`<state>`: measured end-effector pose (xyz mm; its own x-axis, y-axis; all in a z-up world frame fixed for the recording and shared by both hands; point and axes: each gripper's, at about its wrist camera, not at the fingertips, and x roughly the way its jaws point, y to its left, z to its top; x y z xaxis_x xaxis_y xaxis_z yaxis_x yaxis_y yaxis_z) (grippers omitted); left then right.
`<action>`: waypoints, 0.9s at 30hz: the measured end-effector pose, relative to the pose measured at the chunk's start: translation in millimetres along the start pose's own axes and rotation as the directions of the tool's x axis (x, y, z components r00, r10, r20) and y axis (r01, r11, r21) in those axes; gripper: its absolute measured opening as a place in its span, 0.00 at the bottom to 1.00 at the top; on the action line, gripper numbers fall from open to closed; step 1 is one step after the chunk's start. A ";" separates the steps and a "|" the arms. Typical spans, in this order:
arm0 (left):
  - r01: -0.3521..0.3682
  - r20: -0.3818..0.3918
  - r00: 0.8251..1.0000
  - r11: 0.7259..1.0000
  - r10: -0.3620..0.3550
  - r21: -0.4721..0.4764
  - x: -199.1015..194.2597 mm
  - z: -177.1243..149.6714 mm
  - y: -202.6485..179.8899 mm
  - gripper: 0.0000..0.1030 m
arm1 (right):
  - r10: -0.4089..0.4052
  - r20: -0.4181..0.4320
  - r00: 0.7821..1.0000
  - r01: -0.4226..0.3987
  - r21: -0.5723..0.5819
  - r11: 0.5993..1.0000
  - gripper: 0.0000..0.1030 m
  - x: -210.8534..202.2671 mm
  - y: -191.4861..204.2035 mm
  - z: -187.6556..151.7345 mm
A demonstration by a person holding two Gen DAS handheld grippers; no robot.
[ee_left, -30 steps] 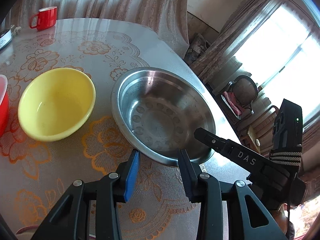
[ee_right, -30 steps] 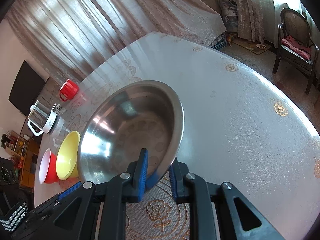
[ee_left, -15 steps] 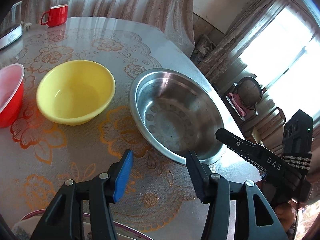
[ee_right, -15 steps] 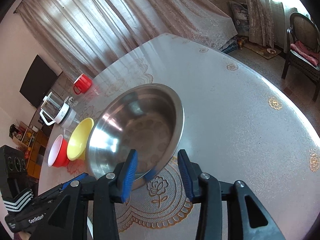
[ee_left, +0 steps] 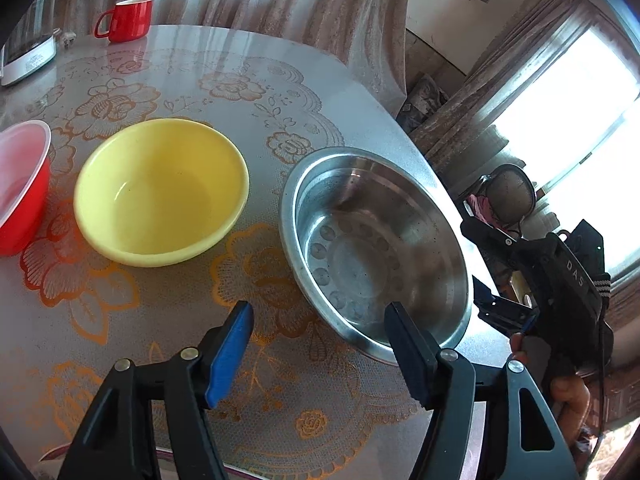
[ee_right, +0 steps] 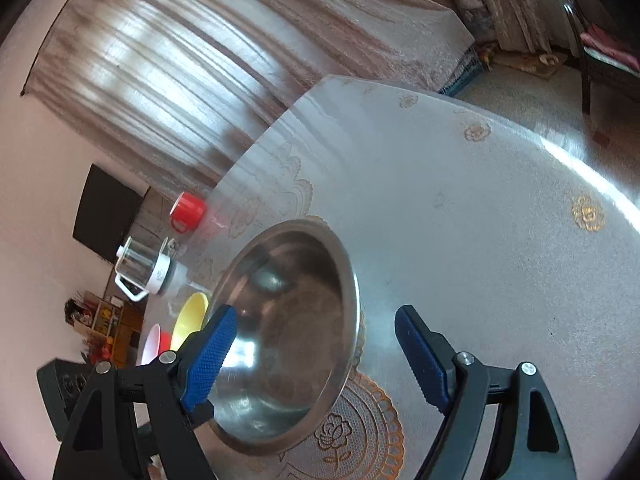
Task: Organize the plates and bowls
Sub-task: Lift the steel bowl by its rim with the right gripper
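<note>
The steel bowl [ee_left: 376,252], round, polished, with a ring of dimples pressed into its base and a flat rolled rim, sits upright on the worktop [ee_left: 256,80], which carries a translucent lace-patterned cover with orange floral print. Beside the steel bowl stands a smooth yellow bowl [ee_left: 162,190] with a matte inside, and beyond that a red bowl [ee_left: 20,184] with a pale inside. The left tongs [ee_left: 318,350] have just been opening and stand spread, nothing between them, just short of the steel bowl's rim. The right tongs [ee_right: 316,354], blue ribbed pads [ee_right: 210,356], have likewise just been opening; they straddle the rim without pressing it.
</note>
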<state>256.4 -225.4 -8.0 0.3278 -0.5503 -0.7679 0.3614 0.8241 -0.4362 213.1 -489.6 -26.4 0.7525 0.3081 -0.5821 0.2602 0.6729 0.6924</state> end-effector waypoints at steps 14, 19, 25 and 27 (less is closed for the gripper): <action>0.023 -0.020 1.000 0.999 -0.023 0.040 8.4 1.5 -12.1 0.31 | -0.043 -0.041 0.998 0.045 0.047 0.998 0.20 28.8 -6.1 -3.4; 0.039 -0.013 0.999 0.997 -0.039 0.065 0.4 -7.4 -14.7 0.31 | -0.100 -0.028 0.995 0.098 -0.065 0.993 0.12 15.1 1.6 -12.3; 0.057 -0.017 0.998 0.996 -0.056 0.070 -11.0 -22.1 -18.2 0.31 | -0.107 -0.034 0.994 0.104 -0.087 0.991 0.12 3.6 4.1 -26.1; 0.057 -0.014 0.998 0.994 -0.056 0.091 -16.2 -28.6 -21.6 0.32 | -0.104 -0.038 0.994 0.100 -0.087 0.991 0.12 -2.8 2.4 -32.3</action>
<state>218.3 -230.4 0.4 0.2944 -0.5938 -0.7488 0.4571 0.7756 -0.4353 192.0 -467.2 -36.8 0.6982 0.2619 -0.6663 0.2804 0.7563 0.5910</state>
